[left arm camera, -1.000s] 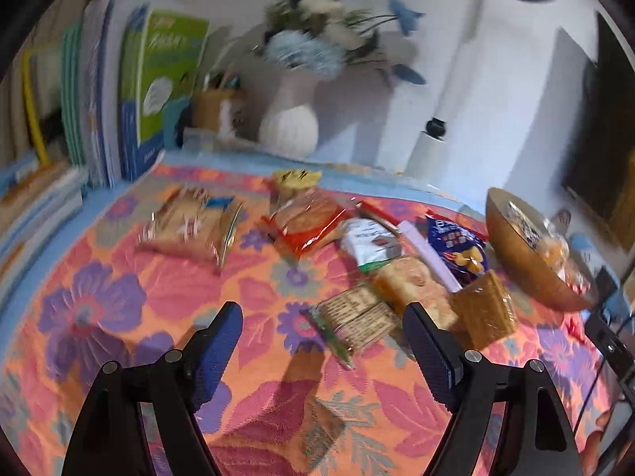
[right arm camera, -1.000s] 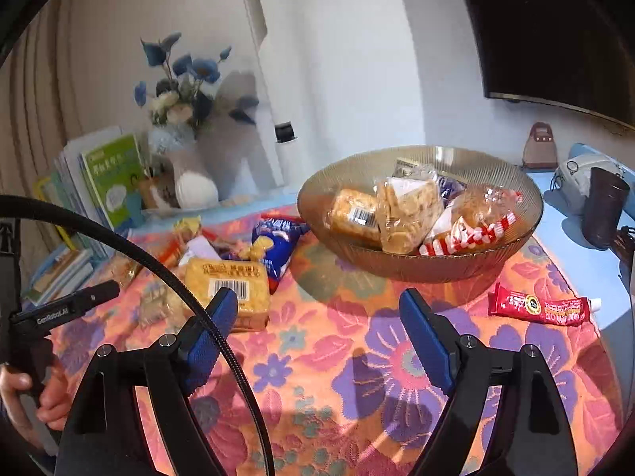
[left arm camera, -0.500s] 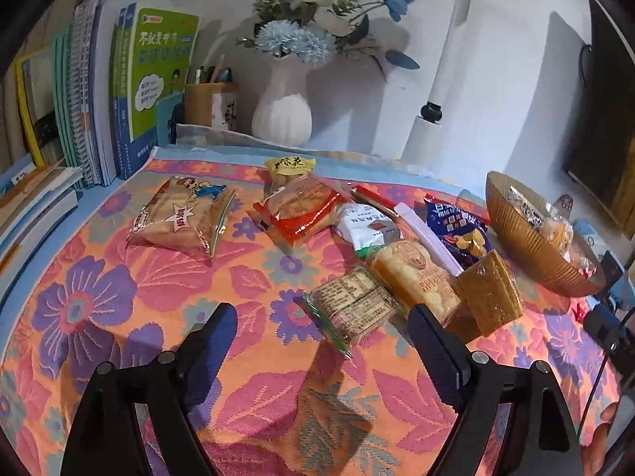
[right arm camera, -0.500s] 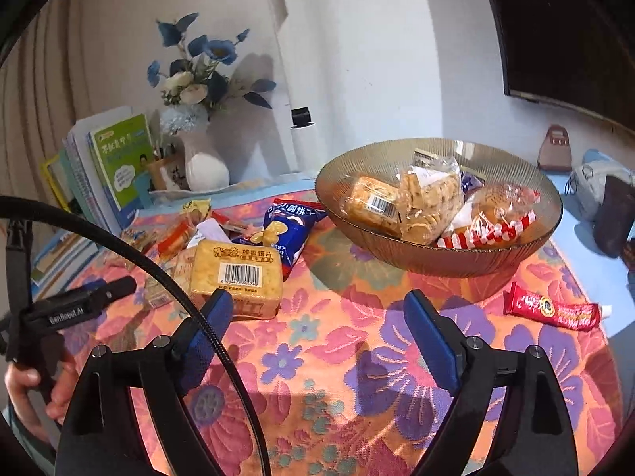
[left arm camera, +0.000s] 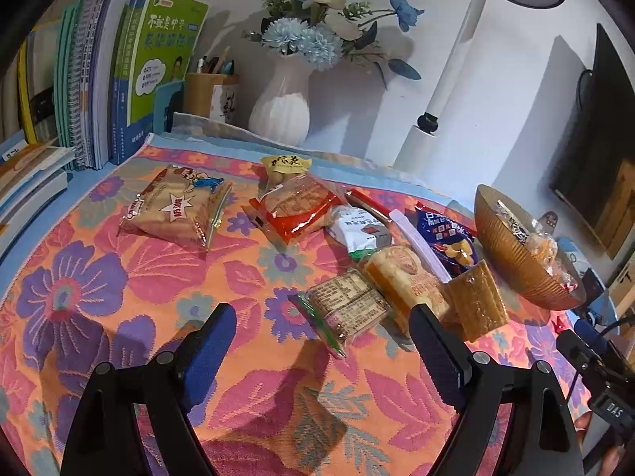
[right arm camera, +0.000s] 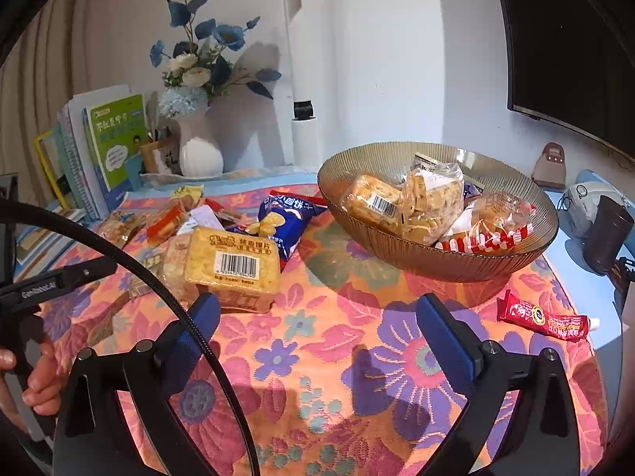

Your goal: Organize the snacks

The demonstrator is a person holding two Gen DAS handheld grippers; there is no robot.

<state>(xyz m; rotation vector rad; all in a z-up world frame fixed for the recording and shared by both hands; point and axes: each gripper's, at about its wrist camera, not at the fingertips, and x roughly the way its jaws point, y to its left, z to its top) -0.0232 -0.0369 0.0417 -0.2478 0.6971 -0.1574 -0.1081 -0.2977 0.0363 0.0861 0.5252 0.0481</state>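
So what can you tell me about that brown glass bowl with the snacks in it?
The ribbed, translucent brown glass bowl is wide and shallow, with fine vertical ridges down its wall. It stands upright on the flowered orange-pink tablecloth, towards the right side of the table. Several clear-wrapped snack packets are piled inside, one showing a barcode, another with a red-and-white striped edge. A blue crisp packet lies close beside its left rim; whether they touch is unclear.
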